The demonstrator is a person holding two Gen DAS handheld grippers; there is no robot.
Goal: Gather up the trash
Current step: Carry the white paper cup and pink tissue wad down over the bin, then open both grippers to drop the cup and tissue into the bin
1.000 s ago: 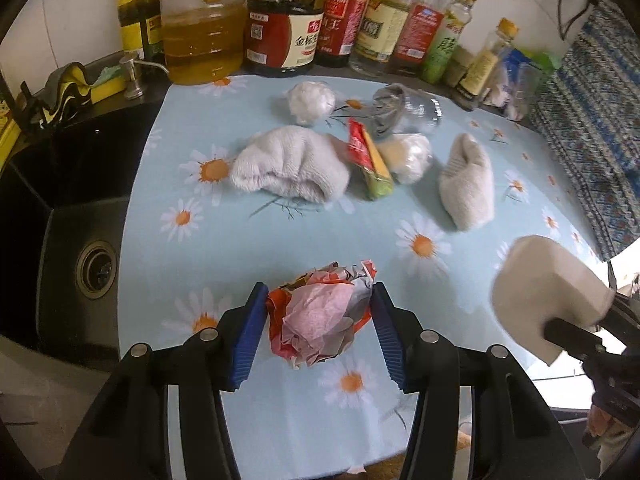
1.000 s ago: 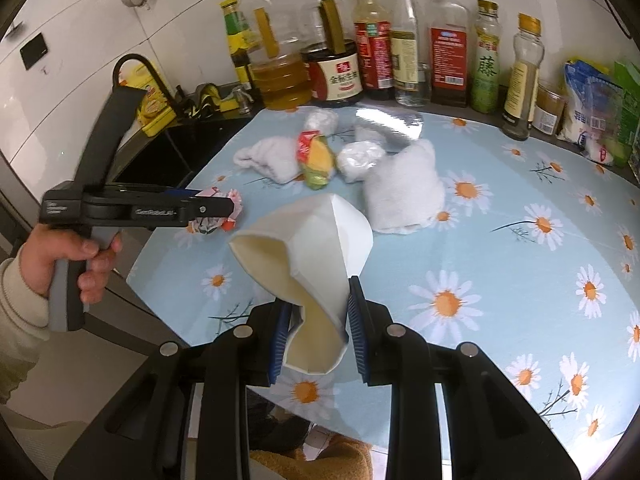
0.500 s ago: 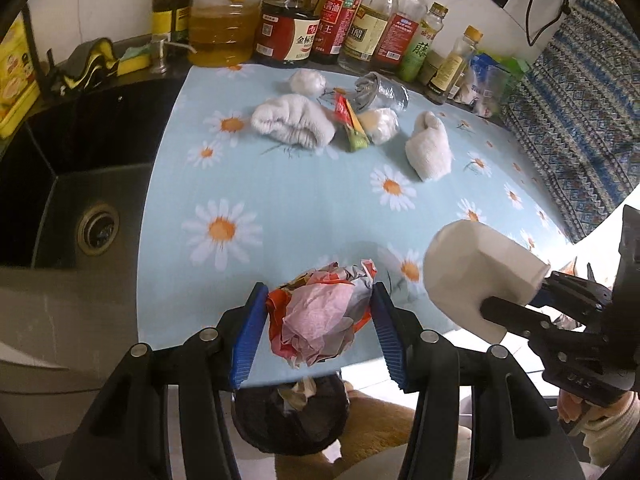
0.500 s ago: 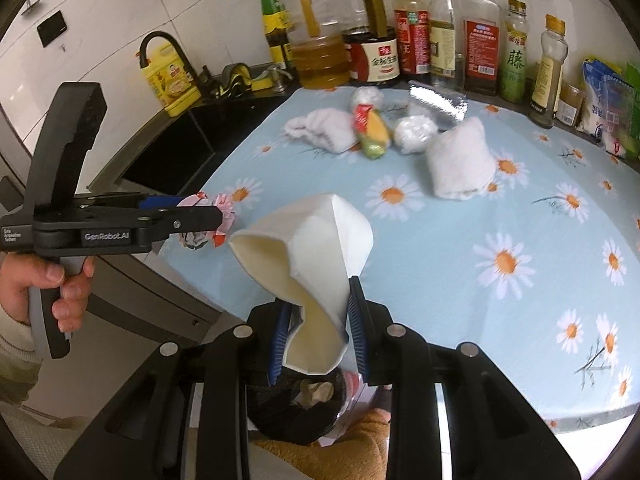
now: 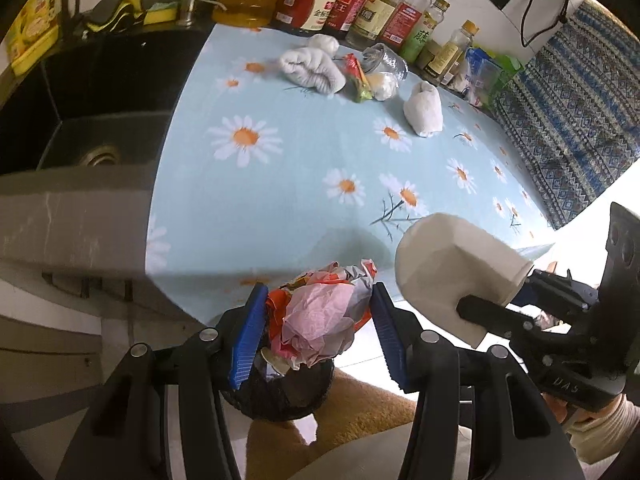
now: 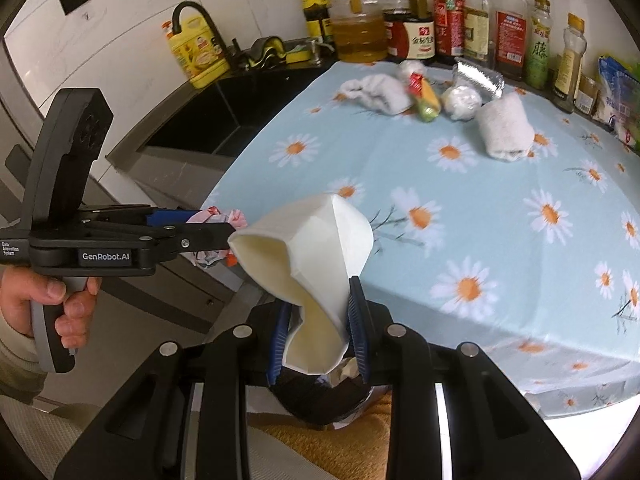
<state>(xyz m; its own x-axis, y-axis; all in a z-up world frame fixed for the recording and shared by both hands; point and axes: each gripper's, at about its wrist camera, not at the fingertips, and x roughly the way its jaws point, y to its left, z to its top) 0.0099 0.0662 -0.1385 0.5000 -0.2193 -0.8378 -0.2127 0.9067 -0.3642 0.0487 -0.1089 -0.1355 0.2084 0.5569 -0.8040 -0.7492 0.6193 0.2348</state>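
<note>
My left gripper (image 5: 318,328) is shut on a crumpled red, pink and silver wrapper (image 5: 320,320), held past the table's front edge above a black trash bin (image 5: 280,392) on the floor. My right gripper (image 6: 320,332) is shut on a squashed white paper cup (image 6: 316,264), also over the bin (image 6: 320,400). In the left wrist view the cup (image 5: 452,276) hangs just right of the wrapper. Trash lies at the table's far side: a red-yellow snack packet (image 5: 358,76), white paper balls (image 5: 384,84) and a crushed clear bottle (image 5: 386,60).
Two rolled white towels (image 5: 314,70) (image 5: 424,110) lie on the daisy tablecloth (image 5: 300,184). Bottles of oil and sauce (image 5: 312,4) line the back wall. A black sink (image 5: 100,120) sits left of the table. A patterned blue cloth (image 5: 560,112) hangs at right.
Both grippers pulled back from over the table to beyond its front edge, carrying the wrapper and cup. The trash bin has come into view beneath them.
</note>
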